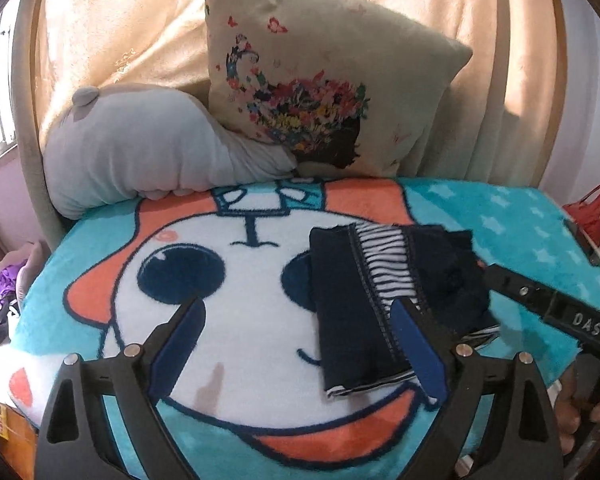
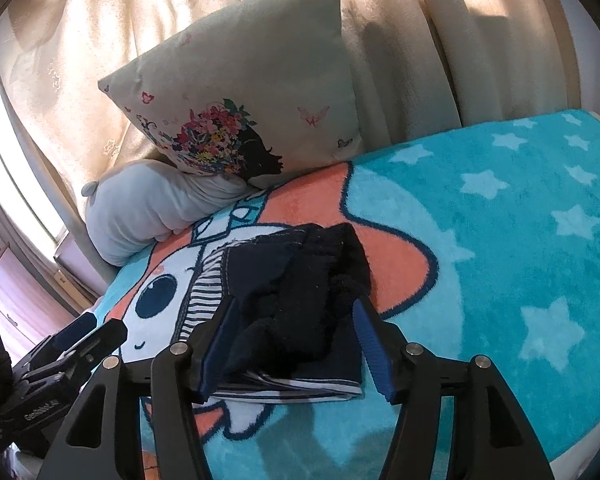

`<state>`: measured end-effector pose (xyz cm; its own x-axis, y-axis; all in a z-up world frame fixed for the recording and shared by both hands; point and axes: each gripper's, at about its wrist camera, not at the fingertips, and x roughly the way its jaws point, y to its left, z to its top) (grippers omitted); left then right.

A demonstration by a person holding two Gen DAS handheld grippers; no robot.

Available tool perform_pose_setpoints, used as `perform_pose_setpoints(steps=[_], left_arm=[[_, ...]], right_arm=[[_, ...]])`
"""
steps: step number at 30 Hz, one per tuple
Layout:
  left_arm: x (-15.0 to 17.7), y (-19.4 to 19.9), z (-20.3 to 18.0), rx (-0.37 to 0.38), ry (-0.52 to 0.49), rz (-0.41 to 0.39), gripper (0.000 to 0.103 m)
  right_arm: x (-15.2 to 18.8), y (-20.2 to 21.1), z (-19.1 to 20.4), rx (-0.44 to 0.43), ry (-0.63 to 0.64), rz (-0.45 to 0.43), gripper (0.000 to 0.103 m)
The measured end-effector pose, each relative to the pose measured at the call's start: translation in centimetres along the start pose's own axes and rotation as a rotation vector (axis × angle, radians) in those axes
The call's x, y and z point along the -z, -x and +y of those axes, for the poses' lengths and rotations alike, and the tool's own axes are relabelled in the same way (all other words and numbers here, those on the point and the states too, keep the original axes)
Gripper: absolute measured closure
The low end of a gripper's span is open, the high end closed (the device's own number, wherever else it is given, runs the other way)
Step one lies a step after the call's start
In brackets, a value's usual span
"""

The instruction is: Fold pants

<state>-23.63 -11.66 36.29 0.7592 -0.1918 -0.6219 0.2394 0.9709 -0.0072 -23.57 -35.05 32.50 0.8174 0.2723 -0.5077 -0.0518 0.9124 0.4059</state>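
Observation:
Dark navy pants (image 1: 356, 304) with a striped white lining lie folded into a small bundle on a teal cartoon blanket (image 1: 236, 352). My left gripper (image 1: 300, 308) is open and empty, its right finger at the bundle's near right edge. The right gripper shows at the right of the left wrist view (image 1: 548, 304). In the right wrist view the pants (image 2: 296, 312) lie between the fingers of my right gripper (image 2: 294, 312), which is open just above them. The left gripper shows at lower left (image 2: 84, 336).
A floral cushion (image 1: 300, 80) and a grey plush pillow (image 1: 140, 152) lean against the cream curtain (image 1: 120, 20) at the back. The blanket's starred part (image 2: 520, 220) stretches to the right. Clutter lies off the bed's left edge (image 1: 4, 292).

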Motion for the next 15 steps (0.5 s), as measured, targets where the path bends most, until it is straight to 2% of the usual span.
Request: perform_pose_setpoints(steps=[9, 15], left_arm=[[0.2, -2.5, 0.3, 0.015, 0.025, 0.086, 0.01], [0.0, -2.9, 0.0, 0.018, 0.015, 0.093, 0.01]], right_arm=[[0.0, -1.1, -1.5, 0.013, -0.033, 0.013, 0.039], [0.0, -2.3, -2.3, 0.007, -0.056, 0.041, 0.038]])
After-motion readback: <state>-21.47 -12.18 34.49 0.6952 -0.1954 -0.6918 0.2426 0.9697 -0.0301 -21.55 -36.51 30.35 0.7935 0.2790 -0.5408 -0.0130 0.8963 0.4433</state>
